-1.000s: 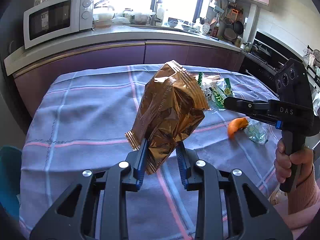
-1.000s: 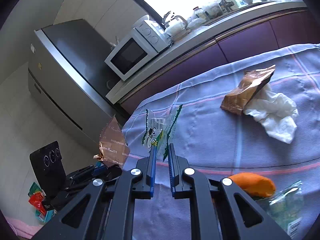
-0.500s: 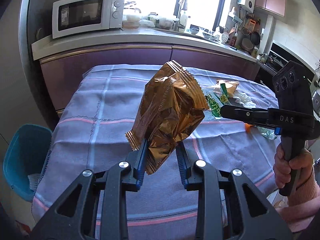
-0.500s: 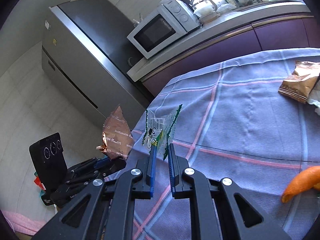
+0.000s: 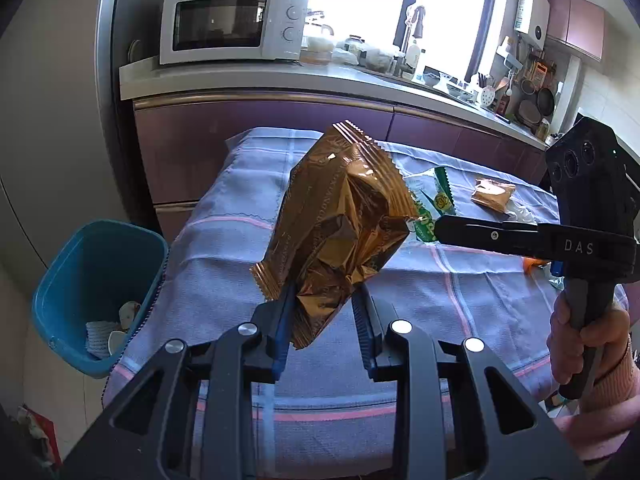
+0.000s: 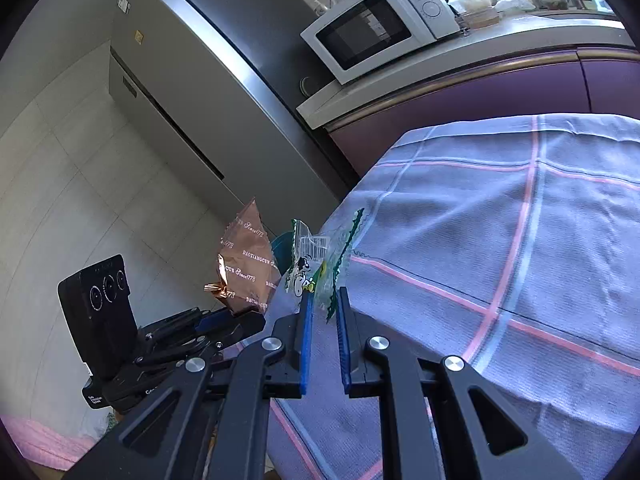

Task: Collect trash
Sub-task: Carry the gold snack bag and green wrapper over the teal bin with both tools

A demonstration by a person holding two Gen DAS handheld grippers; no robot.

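Note:
My left gripper (image 5: 325,294) is shut on a crumpled brown foil snack bag (image 5: 340,224) and holds it upright above the table's left end. It also shows in the right wrist view (image 6: 244,268). My right gripper (image 6: 324,298) is shut on a clear wrapper with green zigzag edges (image 6: 320,260), held in the air beside the left gripper (image 6: 240,318). The wrapper shows in the left wrist view (image 5: 434,206). A blue trash bin (image 5: 96,292) stands on the floor left of the table, with some trash inside.
The table has a checked purple cloth (image 5: 224,232). A second brown packet (image 5: 492,194) and a white tissue (image 5: 520,214) lie far right on it. Purple cabinets (image 5: 260,136) with a microwave (image 5: 232,22) stand behind. A grey fridge (image 6: 224,80) stands left.
Both grippers have swung left with their wrappers still held. The blue bin has come into fuller view at the left, and the orange peel and tissue have left the right wrist view.

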